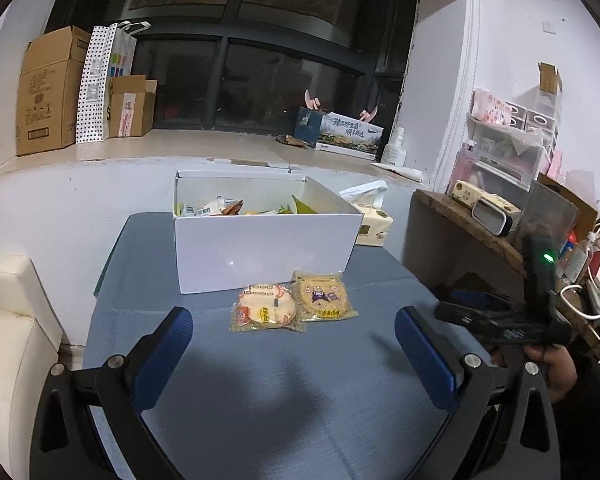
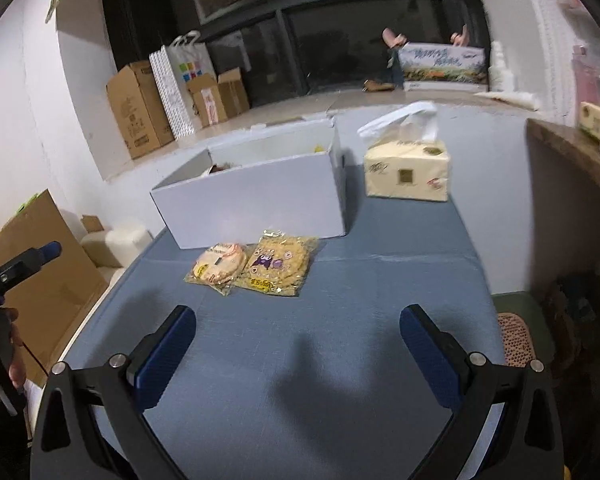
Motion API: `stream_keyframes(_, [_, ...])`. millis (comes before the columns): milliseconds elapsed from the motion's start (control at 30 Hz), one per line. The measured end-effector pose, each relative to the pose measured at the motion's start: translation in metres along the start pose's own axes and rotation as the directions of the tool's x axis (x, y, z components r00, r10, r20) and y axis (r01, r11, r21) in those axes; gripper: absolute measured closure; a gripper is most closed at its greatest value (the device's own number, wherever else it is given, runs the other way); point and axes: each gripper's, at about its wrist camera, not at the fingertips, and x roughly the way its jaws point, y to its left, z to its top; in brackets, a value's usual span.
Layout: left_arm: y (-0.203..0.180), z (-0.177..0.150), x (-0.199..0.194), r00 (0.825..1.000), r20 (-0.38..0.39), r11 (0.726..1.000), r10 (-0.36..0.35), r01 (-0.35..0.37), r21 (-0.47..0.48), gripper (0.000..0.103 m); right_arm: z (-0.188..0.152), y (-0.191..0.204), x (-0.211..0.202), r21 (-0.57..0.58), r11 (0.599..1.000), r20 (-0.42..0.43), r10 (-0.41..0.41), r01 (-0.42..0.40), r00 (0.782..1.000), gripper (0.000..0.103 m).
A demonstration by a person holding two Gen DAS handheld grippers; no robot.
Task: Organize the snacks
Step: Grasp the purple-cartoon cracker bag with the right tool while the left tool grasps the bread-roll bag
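Two flat snack packets lie side by side on the blue table (image 1: 260, 380) (image 2: 380, 280), just in front of a white box. One holds a pale round cracker (image 1: 266, 307) (image 2: 219, 264), the other a yellow packet with a purple figure (image 1: 325, 296) (image 2: 276, 267). The white box (image 1: 260, 240) (image 2: 260, 200) is open on top and has several snack packets inside. My left gripper (image 1: 294, 334) hovers open above the table, short of the packets, with nothing between its fingers. My right gripper (image 2: 298, 332) is likewise open and empty, further back and to the packets' right.
A cream tissue pack (image 1: 374, 226) (image 2: 406, 174) stands right of the box. Cardboard boxes (image 1: 56, 92) and a dotted bag (image 1: 96, 84) sit on the window ledge. A wooden shelf (image 1: 472, 228) with clutter lies right; a cream sofa (image 1: 8, 340) lies left. A hand (image 1: 556, 368) holds the other gripper.
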Motion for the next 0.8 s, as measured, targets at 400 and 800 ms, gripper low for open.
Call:
stream_keyframes(400, [0.019, -0.015, -0.001, 1.0, -0.018, 0.999, 0.017, -0.018, -0.048, 0.0, 0.035, 0.019, 0.134, -0.049, 0.999, -0.207, -0.029, 0.019, 0.978, 0.0])
stream_keyframes(800, [0.035, -0.031, 0.006, 0.998, -0.059, 0.995, 0.026, -0.031, -0.091, 0.0, 0.036, 0.043, 0.186, -0.178, 0.978, -0.283, -0.159, 0.111, 0.946, 0.02])
